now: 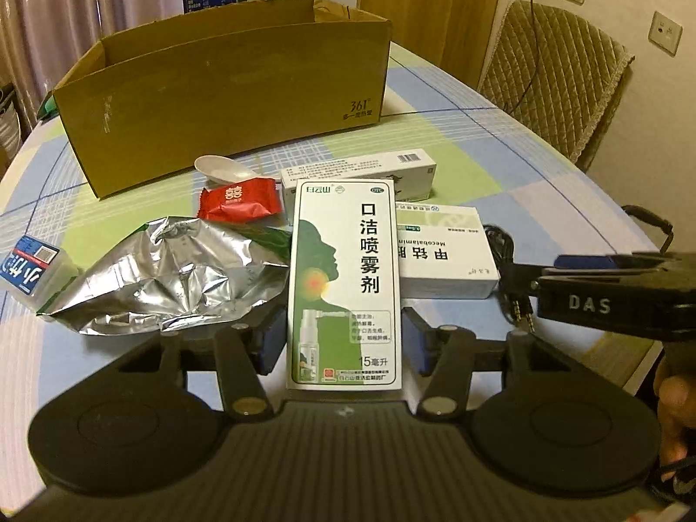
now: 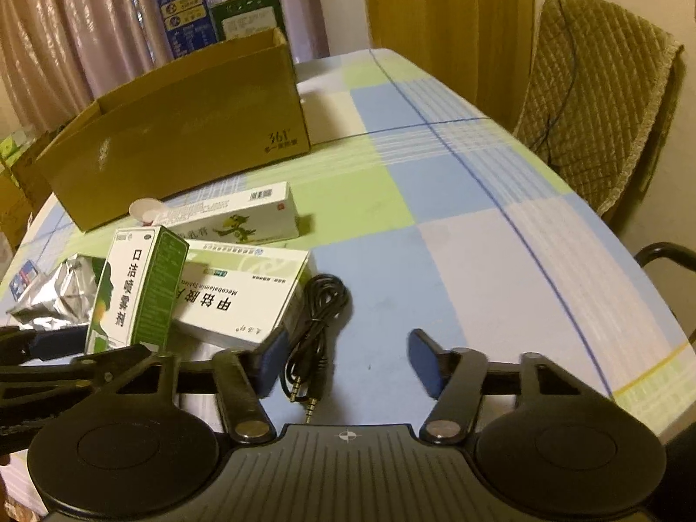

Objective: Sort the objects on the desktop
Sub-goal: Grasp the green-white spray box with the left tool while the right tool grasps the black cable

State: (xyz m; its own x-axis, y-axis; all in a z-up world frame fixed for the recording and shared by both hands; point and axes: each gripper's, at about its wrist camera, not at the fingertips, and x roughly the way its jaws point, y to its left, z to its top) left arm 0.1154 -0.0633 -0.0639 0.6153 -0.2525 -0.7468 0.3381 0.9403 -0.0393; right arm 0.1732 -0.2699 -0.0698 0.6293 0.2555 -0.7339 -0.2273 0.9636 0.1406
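Observation:
My left gripper [image 1: 343, 343] is shut on a tall green-and-white spray box [image 1: 346, 278], held upright above the table; the box also shows in the right wrist view [image 2: 135, 289]. My right gripper [image 2: 348, 363] is open and empty, low over the table beside a coiled black audio cable [image 2: 315, 326]. A white tablet box [image 1: 443, 256] lies behind the spray box. A long white ointment box [image 1: 361, 174], a red candy packet [image 1: 239, 204], a white spoon [image 1: 217, 168], a crumpled foil bag [image 1: 174, 274] and a small blue-labelled box [image 1: 30, 269] lie around. An open cardboard box [image 1: 226, 100] stands at the back.
The table has a checked blue, green and white cloth [image 2: 456, 226]. A quilted chair [image 2: 600, 100] stands at the right edge, with a dark chair arm [image 2: 665, 256] nearer. Cartons [image 2: 187, 13] and curtains stand behind the cardboard box.

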